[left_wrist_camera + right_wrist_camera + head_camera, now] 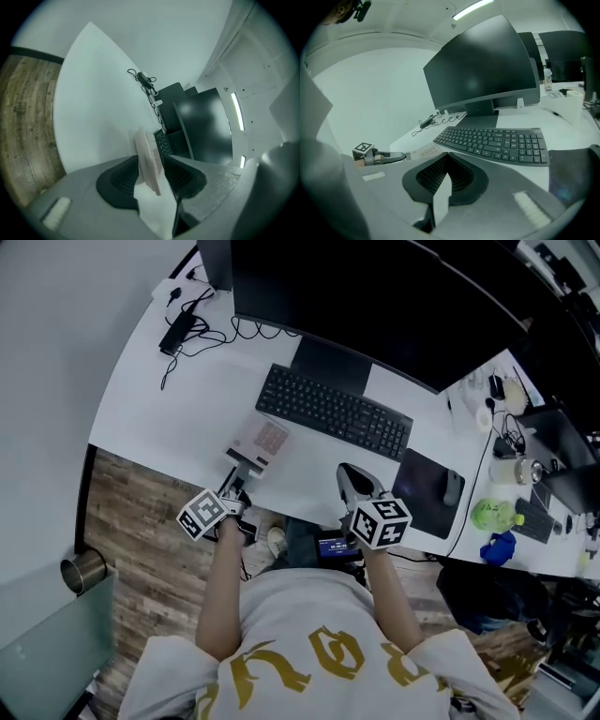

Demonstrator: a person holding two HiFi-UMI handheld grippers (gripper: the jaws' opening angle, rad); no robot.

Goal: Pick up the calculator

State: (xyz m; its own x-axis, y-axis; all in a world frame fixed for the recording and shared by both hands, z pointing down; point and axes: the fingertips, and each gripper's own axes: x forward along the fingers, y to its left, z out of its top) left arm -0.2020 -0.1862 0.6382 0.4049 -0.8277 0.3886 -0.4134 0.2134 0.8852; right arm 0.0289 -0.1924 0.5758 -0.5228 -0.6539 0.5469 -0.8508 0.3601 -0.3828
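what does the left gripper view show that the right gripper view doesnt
Only the left gripper view shows the brown wooden floor and the left tongs from behind, shut on the pale pink flat calculator, which is seen edge-on.

Only the right gripper view shows the right tongs, shut and empty, the dark mouse pad, and the left tongs' marker cube from the side.

Both views show the calculator, the black keyboard, the dark monitor, the tangled black cable and the white desk.

Dim, bluish light; fisheye-warped edges.
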